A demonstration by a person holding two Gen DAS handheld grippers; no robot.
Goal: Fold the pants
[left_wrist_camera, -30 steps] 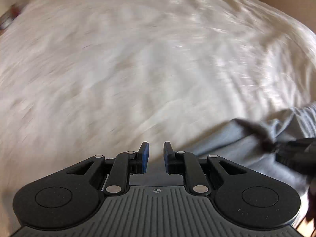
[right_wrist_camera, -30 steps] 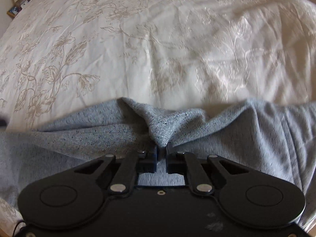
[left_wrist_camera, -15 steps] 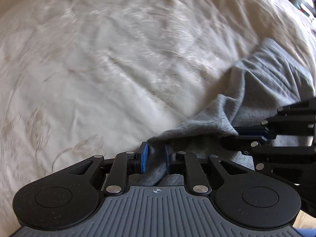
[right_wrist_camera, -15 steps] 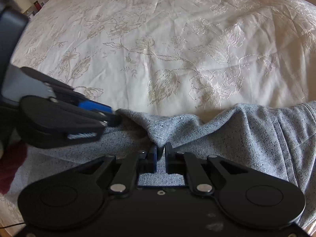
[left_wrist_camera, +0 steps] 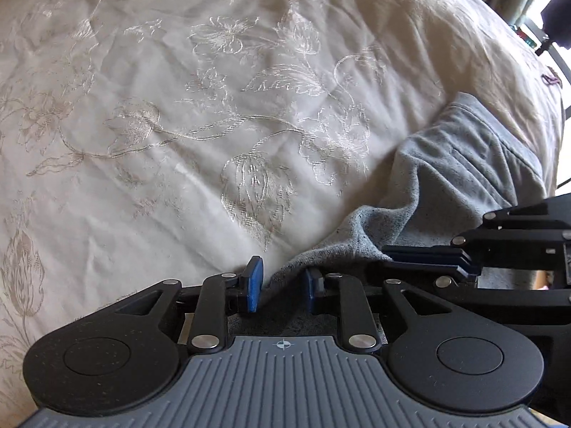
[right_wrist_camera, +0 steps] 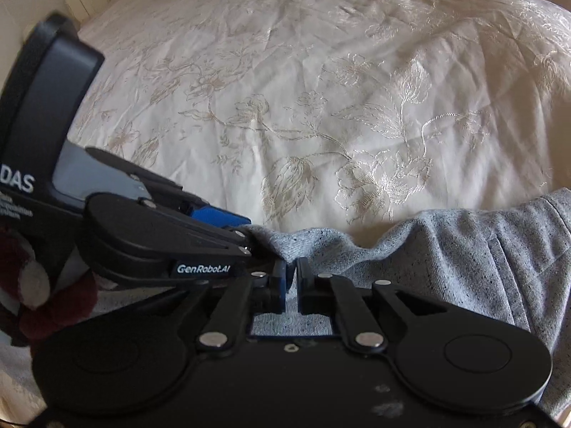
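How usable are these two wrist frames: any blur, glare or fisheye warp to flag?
Left wrist view: sharp, bedspread embroidery crisp; window at the top right blown out; edges bowed by the fisheye. Right wrist view: also sharp, pants weave readable; sunlight sheen on the bedspread's upper right; left gripper crowds the left side.

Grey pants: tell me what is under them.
The grey pants lie on a cream bedspread embroidered with flowers, which shows bare beyond the cloth's edge. Whatever sits directly beneath the fabric is covered, and the nearest part is hidden by both grippers' bodies.
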